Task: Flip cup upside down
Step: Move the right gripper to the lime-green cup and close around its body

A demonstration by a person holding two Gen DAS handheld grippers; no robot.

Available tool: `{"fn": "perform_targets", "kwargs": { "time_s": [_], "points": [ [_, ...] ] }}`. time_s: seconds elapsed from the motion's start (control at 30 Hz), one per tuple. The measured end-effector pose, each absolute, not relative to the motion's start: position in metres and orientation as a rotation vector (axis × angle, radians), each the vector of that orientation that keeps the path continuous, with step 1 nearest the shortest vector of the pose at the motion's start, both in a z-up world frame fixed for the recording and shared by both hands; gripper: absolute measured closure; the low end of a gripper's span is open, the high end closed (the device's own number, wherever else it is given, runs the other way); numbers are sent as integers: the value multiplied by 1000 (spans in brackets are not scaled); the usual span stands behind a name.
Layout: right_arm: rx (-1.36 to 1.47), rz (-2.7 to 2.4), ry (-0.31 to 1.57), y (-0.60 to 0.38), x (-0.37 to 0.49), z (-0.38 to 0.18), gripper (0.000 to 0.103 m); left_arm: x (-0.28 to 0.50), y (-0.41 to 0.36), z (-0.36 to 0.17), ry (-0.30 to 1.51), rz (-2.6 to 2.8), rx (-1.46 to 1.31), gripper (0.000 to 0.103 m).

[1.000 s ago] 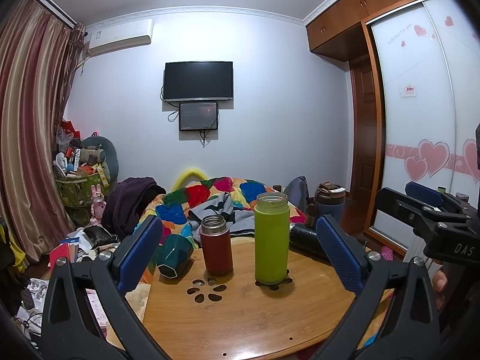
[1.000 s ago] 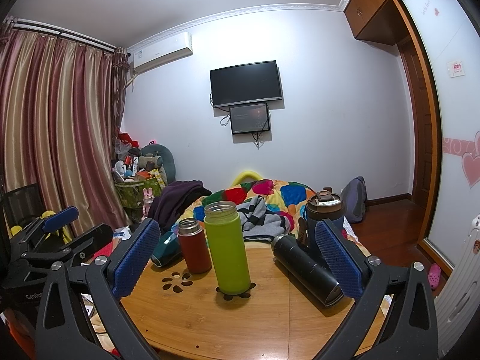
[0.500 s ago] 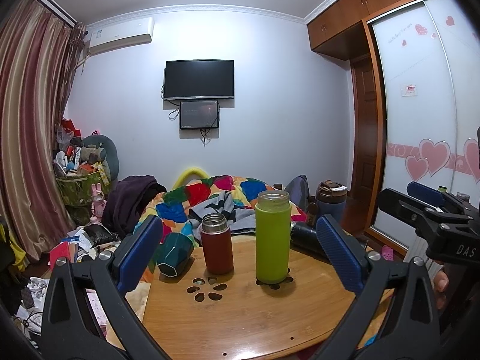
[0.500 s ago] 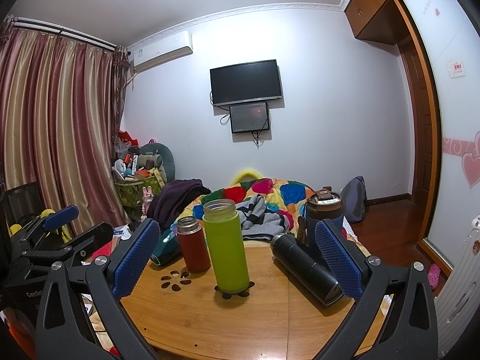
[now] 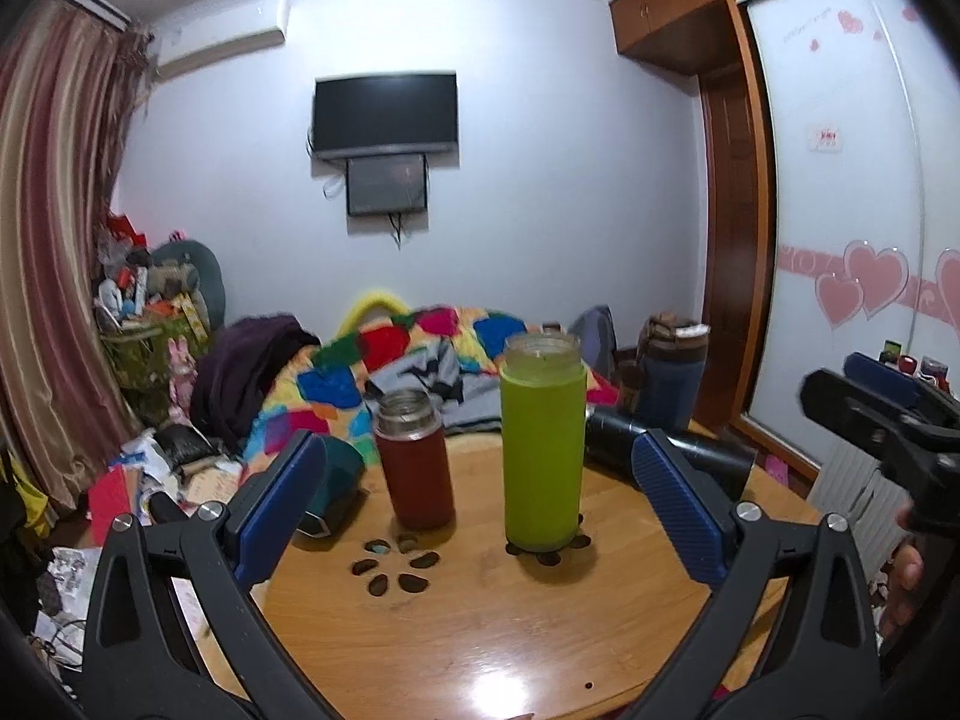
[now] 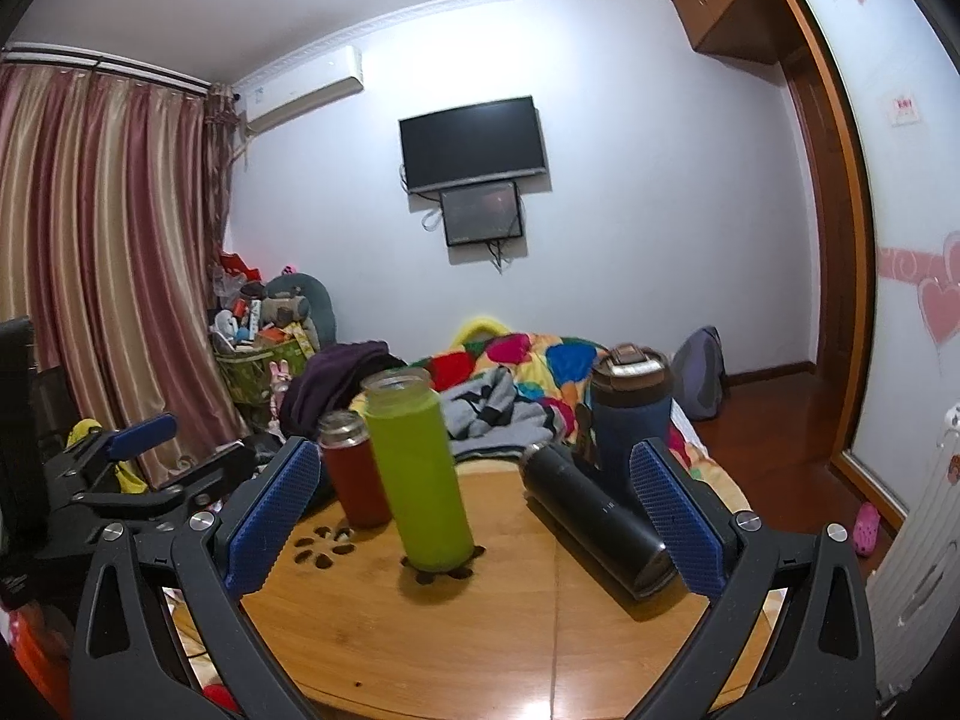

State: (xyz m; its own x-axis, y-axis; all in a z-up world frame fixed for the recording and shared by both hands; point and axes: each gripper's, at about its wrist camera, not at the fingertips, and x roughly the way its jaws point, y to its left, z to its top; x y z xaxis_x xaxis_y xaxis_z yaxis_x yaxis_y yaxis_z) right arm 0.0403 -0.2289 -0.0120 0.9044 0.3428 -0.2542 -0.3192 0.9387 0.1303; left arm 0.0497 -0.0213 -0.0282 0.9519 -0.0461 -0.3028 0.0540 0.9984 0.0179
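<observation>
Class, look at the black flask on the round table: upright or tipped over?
Tipped over. The black flask lies on its side on the table, unlike the green cup standing upright.

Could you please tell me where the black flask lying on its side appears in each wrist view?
Left wrist: the black flask lies right of centre, partly behind the gripper's right finger.
Right wrist: the flask lies right of centre, nearly whole.
Shared landmark: the upright green bottle stands to its left.
</observation>
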Motion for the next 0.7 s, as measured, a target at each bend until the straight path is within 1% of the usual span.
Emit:
{"fn": "perform_targets", "kwargs": {
  "time_s": [0.33, 0.53, 0.6, 0.67, 0.7],
  "points": [
    [111, 300, 392, -255, 76, -50, 0, 153, -33, -79, 522, -133, -47, 0],
    [95, 310, 466, -256, 93, -74, 0, 182, -44, -84, 519, -193, -62, 0],
    [90, 318, 489, -254, 98, -81, 0, 185, -47, -82, 508, -202, -67, 5],
    [86, 330, 509, -252, 102, -88, 0, 191, -51, -80, 512, -223, -70, 19],
    [84, 334, 515, -250, 102, -91, 0, 194, -51, -80, 518, -228, -73, 21]
  ]
}}
